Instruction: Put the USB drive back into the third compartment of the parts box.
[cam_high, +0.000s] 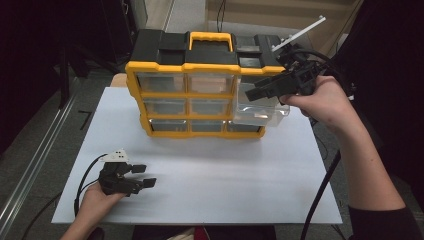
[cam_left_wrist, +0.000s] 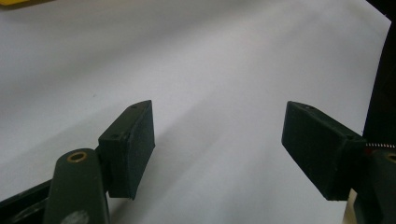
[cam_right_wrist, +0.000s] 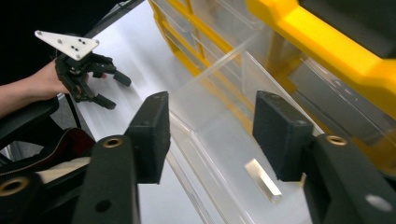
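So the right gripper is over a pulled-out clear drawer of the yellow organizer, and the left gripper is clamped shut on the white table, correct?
Not quite: the left gripper is open, its jaws wide apart over the white table, as the left gripper view shows. The rest holds: the right gripper is over the pulled-out clear drawer of the yellow organizer.

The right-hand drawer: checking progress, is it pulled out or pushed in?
Pulled out: the clear drawer juts from the yellow organizer, tilting down, unlike its flush neighbours.
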